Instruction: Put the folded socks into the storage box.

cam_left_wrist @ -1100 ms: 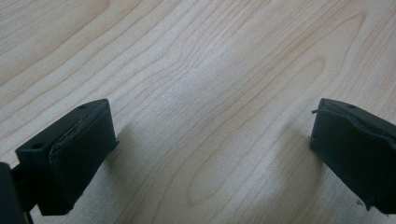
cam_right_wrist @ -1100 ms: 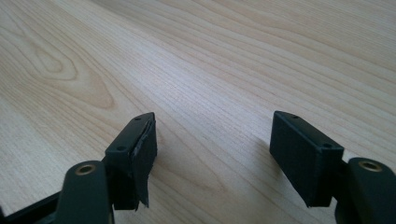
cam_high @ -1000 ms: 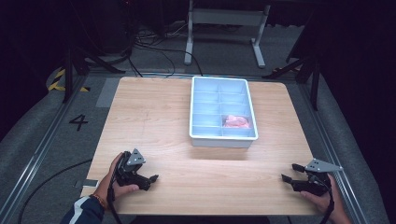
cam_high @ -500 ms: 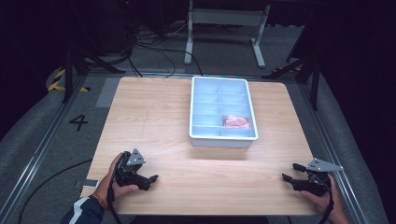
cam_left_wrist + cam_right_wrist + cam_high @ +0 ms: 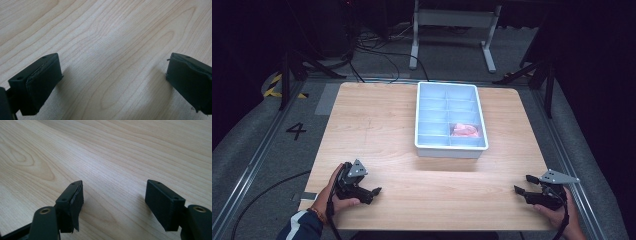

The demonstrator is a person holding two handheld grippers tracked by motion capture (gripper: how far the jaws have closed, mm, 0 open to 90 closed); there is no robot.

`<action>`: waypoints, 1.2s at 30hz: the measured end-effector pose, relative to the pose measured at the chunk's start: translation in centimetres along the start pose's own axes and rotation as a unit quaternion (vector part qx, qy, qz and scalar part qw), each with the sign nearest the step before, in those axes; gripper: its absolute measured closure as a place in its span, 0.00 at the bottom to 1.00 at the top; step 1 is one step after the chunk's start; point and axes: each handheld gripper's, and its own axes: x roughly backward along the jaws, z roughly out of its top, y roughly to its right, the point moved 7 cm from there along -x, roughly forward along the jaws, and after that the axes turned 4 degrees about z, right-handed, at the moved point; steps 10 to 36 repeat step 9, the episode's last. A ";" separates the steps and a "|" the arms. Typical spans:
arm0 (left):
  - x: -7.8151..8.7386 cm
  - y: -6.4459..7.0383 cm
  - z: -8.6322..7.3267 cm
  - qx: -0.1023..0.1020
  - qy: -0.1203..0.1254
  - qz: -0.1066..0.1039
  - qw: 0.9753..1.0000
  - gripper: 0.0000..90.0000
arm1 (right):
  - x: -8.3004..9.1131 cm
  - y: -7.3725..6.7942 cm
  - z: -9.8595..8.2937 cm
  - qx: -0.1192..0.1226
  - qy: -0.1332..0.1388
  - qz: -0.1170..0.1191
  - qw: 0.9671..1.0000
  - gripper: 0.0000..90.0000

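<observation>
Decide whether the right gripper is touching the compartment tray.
Apart. The high view shows the right gripper at the table's near edge, bare wood lying between it and the white compartment tray.

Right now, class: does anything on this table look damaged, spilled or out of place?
One oddity: the pad on the right gripper looks frayed, its edge peeling from the left-hand jaw. Otherwise the tray sits square, with the pink item inside one compartment.

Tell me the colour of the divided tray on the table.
Pale blue-white tray, clearest in the high view.
</observation>
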 end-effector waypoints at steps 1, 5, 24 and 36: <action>0.0 0.0 0.0 -0.002 0.000 0.001 1.000 0.00 | 0.0 0.0 0.0 0.000 0.000 0.000 1.000 0.35; 0.0 -0.1 0.0 -0.002 0.000 0.002 1.000 0.00 | 0.0 0.0 0.0 -0.001 0.000 -0.001 1.000 0.35; 0.0 -0.1 0.0 -0.002 0.000 0.002 1.000 0.00 | 0.0 0.0 0.0 -0.001 0.000 -0.001 1.000 0.35; 0.0 -0.1 0.0 -0.002 0.000 0.002 1.000 0.00 | 0.0 0.0 0.0 -0.001 0.000 -0.001 1.000 0.35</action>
